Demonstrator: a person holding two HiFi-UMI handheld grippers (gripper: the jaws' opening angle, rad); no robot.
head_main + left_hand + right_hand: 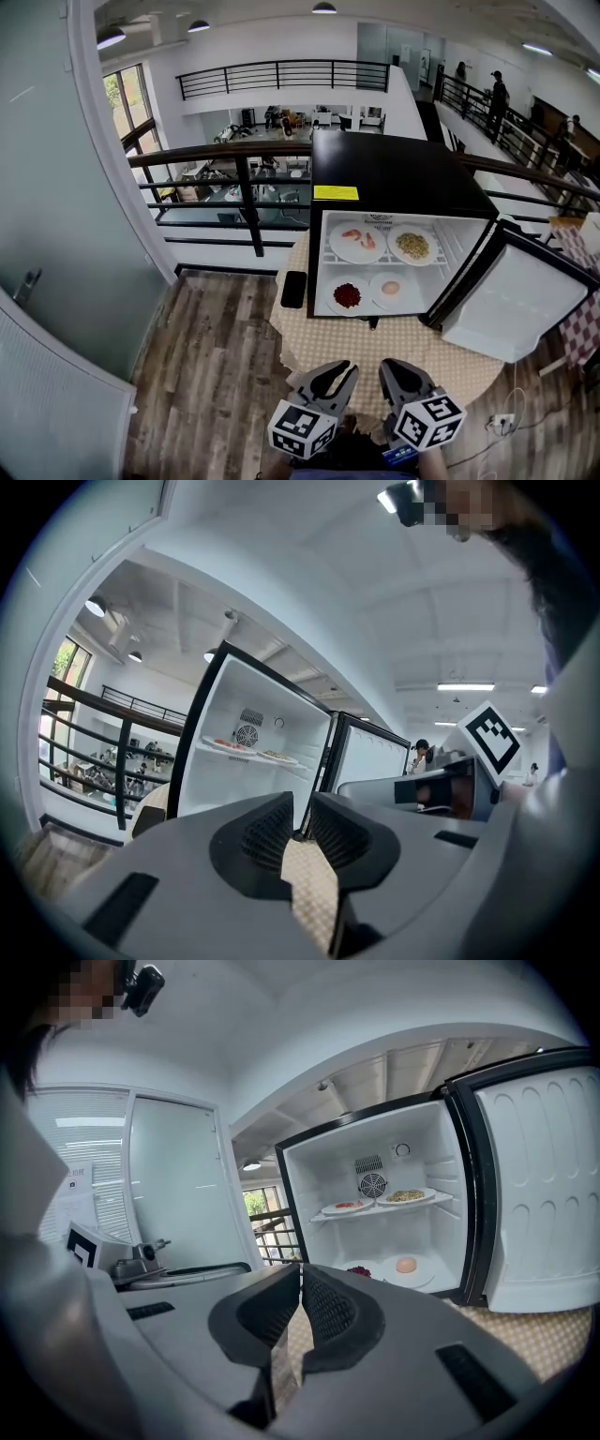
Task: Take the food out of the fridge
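Head view: fridge (394,178) open on the bench (375,342); four food plates (357,241) inside, two on its shelf (441,267), two below. Left gripper (336,373) and right gripper (398,367) hang short of it.
Left gripper view: I read jaws slightly apart, empty.
Right gripper view: jaws together, empty.

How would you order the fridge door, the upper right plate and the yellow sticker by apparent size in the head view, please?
1. fridge door, by far the largest.
2. upper right plate.
3. yellow sticker, somewhat smaller than the plate.
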